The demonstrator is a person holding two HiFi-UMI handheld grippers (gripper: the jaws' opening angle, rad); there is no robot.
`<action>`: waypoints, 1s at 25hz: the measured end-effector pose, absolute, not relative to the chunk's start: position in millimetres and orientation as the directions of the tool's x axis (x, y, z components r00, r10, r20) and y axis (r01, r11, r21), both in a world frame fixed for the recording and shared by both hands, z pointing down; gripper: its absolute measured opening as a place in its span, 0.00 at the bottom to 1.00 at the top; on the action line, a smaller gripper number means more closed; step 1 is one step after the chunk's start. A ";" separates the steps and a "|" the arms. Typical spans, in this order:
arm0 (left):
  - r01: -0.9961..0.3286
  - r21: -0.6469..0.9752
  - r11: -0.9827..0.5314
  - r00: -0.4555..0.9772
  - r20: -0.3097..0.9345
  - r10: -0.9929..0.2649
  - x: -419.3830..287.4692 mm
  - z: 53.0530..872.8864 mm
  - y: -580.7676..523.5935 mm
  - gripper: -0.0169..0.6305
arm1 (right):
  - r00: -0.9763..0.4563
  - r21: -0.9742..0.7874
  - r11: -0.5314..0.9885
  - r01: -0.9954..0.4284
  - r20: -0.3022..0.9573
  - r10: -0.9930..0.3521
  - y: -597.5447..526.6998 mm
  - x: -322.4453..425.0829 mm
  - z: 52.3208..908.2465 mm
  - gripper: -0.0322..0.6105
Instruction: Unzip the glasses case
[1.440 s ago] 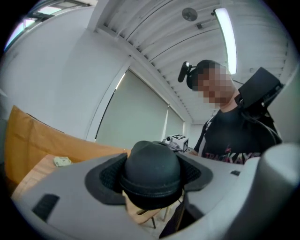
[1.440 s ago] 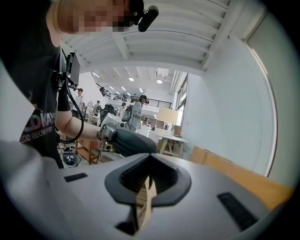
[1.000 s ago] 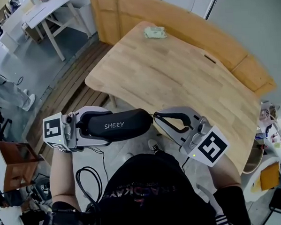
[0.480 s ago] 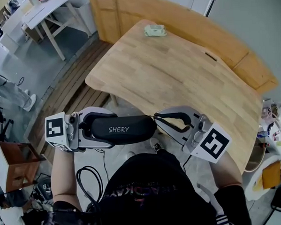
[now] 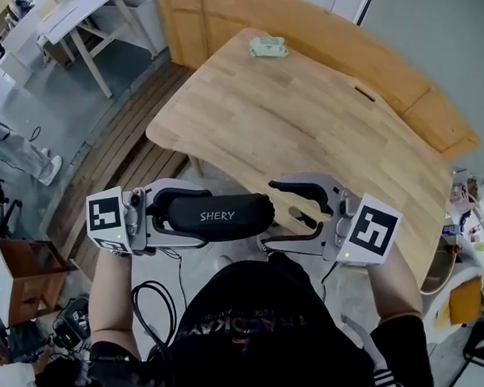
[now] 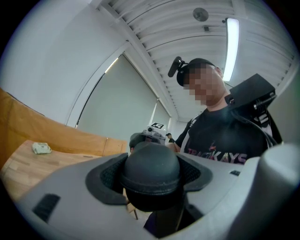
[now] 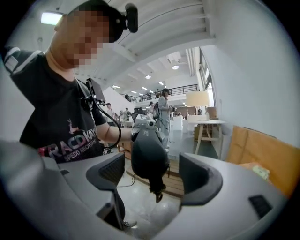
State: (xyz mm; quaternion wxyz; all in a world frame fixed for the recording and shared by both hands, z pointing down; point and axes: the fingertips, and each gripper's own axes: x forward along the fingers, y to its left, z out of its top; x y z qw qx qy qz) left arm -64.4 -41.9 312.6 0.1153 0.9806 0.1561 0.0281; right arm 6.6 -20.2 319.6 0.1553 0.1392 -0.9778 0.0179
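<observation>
Glasses case (image 5: 215, 216) grasped by left gripper (image 6: 150, 174); right gripper (image 7: 154, 173) opening, case end between jaws; its view alone shows zipper pull (image 7: 158, 193).

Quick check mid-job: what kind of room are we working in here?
Probably an open-plan office or lab: a wooden table, a white desk off to the side, and people standing in a long, lit hall.

Black T-shirt (image 5: 249, 334), pale chest lettering (image 6: 215, 157), black head-mounted camera (image 6: 175, 66)

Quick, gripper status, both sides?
Left gripper: closed on the glasses case.
Right gripper: opening, case end between its fingers, not gripped.
</observation>
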 end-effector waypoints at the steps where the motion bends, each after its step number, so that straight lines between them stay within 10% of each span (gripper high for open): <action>1: 0.297 0.233 -0.926 0.949 0.038 0.314 -58.2 316.5 -41.2 0.51 | -0.895 0.022 0.964 -0.265 0.365 -0.255 -19.1 5.9 327.1 0.62; 25: 0.172 0.280 -0.945 0.943 0.230 0.240 -6.0 387.0 -62.9 0.52 | -0.818 0.095 0.979 -0.181 0.537 -0.204 -46.4 20.9 420.4 0.58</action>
